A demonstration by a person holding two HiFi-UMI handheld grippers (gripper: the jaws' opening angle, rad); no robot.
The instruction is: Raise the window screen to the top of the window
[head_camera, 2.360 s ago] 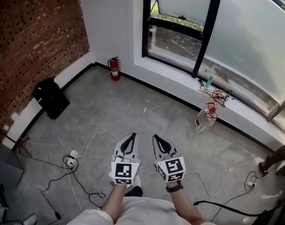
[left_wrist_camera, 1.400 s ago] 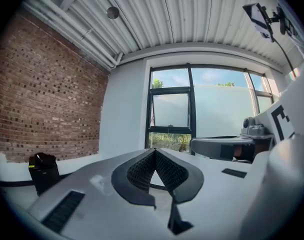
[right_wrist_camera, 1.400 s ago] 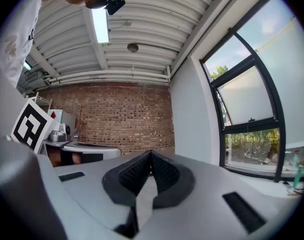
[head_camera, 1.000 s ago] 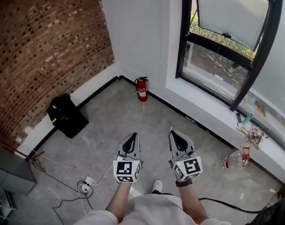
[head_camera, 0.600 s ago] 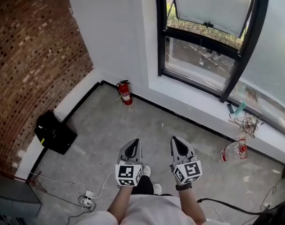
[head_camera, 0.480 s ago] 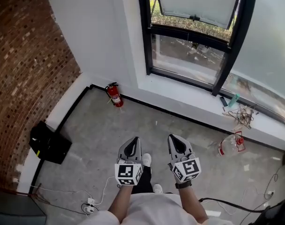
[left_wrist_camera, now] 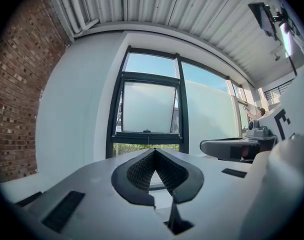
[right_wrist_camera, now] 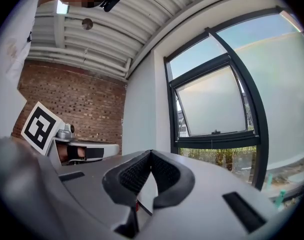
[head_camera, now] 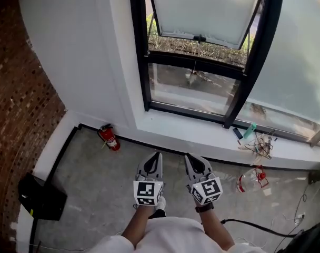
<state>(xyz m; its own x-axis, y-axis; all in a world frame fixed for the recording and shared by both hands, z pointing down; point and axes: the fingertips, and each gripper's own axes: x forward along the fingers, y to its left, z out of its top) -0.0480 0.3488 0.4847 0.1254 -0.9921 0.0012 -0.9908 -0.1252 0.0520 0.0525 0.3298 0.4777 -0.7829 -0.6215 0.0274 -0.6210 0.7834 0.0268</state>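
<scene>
Both grippers are clenched on nothing. The left gripper (head_camera: 157, 155) has its jaws pressed tip to tip with nothing between them, and the right gripper (head_camera: 191, 157) is the same. They are held side by side, close together but apart, low in the head view and over the concrete floor (head_camera: 91, 178). Both point toward 12 o'clock, at the wall.

The window screen (head_camera: 205, 9) is the pale frosted panel in the black-framed window (head_camera: 141, 62). It lies well apart from both grippers, up at about 12 to 1 o'clock from them, with the white sill (head_camera: 186, 136) and a lower clear pane between. A small dark handle (head_camera: 201, 37) sits at the middle of the screen's bottom edge. Neither gripper touches the screen, the frame or the sill.

In the left gripper view the screen (left_wrist_camera: 147, 106) stands straight ahead, at 12 o'clock above the closed jaw tips. In the right gripper view it (right_wrist_camera: 212, 106) stands off at about 1 to 2 o'clock.

A red fire extinguisher (head_camera: 109, 137) stands against the wall at 10 o'clock from the left gripper. A clear plastic bottle (head_camera: 250, 178) lies on the floor at 3 o'clock from the right gripper. A tangle of cables (head_camera: 260, 145) rests on the sill at 2 o'clock.
</scene>
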